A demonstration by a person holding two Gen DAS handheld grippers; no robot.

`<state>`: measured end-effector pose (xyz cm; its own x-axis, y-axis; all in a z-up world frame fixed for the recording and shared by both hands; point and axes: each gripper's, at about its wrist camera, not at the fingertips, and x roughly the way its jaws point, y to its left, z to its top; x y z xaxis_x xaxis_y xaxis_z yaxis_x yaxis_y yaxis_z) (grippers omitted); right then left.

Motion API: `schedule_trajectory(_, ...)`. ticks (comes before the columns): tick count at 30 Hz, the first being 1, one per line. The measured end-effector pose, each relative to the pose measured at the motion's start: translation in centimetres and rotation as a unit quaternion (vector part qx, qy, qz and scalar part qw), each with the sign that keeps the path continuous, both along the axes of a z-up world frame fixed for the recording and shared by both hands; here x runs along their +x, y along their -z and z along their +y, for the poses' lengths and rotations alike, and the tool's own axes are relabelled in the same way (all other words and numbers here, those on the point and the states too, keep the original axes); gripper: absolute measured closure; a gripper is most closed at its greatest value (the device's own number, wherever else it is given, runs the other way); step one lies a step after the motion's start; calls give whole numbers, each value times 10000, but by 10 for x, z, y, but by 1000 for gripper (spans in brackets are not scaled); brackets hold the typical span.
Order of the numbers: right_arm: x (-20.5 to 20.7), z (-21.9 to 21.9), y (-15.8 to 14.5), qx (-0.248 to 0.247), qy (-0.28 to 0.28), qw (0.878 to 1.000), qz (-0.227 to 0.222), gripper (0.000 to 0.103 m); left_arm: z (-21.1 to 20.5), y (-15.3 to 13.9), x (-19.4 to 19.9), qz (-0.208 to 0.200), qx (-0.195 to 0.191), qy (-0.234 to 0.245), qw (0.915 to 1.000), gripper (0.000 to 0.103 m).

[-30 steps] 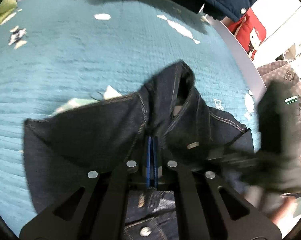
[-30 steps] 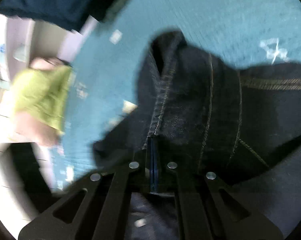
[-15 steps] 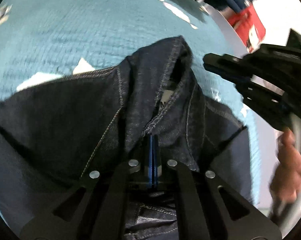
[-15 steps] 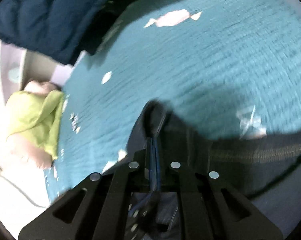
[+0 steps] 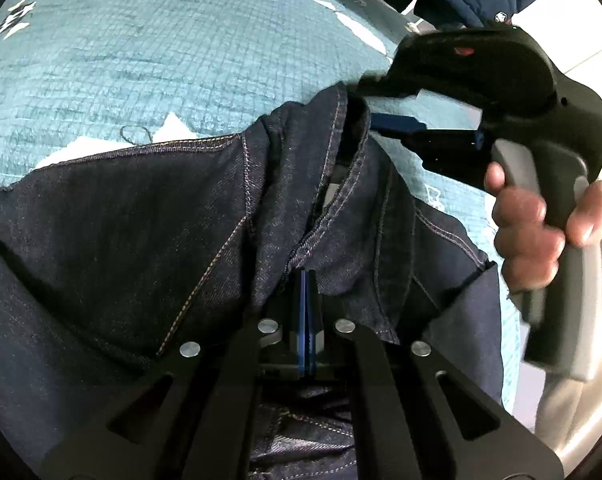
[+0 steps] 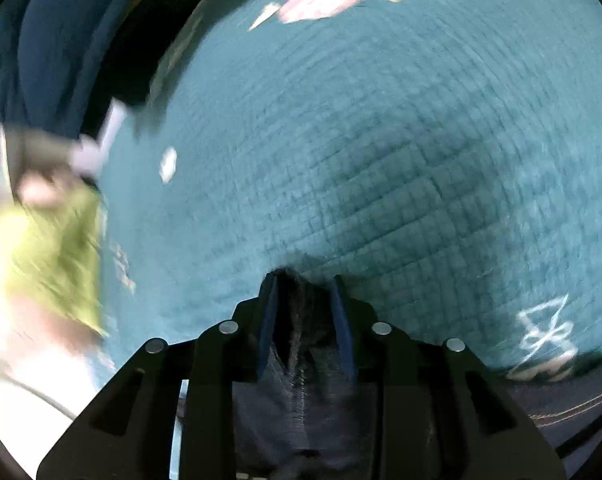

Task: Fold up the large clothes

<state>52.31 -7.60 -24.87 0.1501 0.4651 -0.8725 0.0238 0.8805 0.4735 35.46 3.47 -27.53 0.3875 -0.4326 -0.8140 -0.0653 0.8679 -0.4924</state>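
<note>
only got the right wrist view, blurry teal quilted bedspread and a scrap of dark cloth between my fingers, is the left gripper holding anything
Observer: Yes. The left gripper is shut on the dark blue denim garment, at a stitched seam.
Operator: where on it is my right one
Observer: The right gripper, its jaws closing, has the raised top edge of the denim between them, beyond the left grip.
Operator: is the rest hanging free
Observer: It spreads wide to the left over the teal quilted bedspread. I cannot tell whether it lies flat.
</note>
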Motion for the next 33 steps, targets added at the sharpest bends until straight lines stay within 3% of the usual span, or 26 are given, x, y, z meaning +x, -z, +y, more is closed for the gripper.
schedule_trajectory(5,-27,-11,-27,382,-130,9977,-546,100,2,0,-3,37,-48,-9,10000,101)
schedule_trajectory(11,-106,-34,-70,727,-645,9905,-969,100,16,-6,4,80,-90,-71,9999,100)
schedule_trajectory(15,-148,-30,-60,429,-967,9899,-943,100,19,-8,-1,118,-58,-33,9999,101)
schedule_trajectory(19,-157,-41,-22,635,-568,9950,-518,100,34,-25,-15,160,111,-41,9998,100)
schedule_trajectory(24,-174,-30,-21,181,-887,9920,-879,100,56,-69,-25,-325,29,-143,9994,100)
schedule_trajectory(27,-180,-25,-28,84,-1072,9886,-1052,99,35,-91,-8,-588,-62,114,9982,100)
schedule_trajectory(30,-191,-24,-33,16,-1230,9853,-1184,99,2,-82,20,-432,95,486,9978,100)
schedule_trajectory(33,-193,-28,-33,6,-1268,9852,-1152,99,-11,-51,35,68,716,542,9959,101)
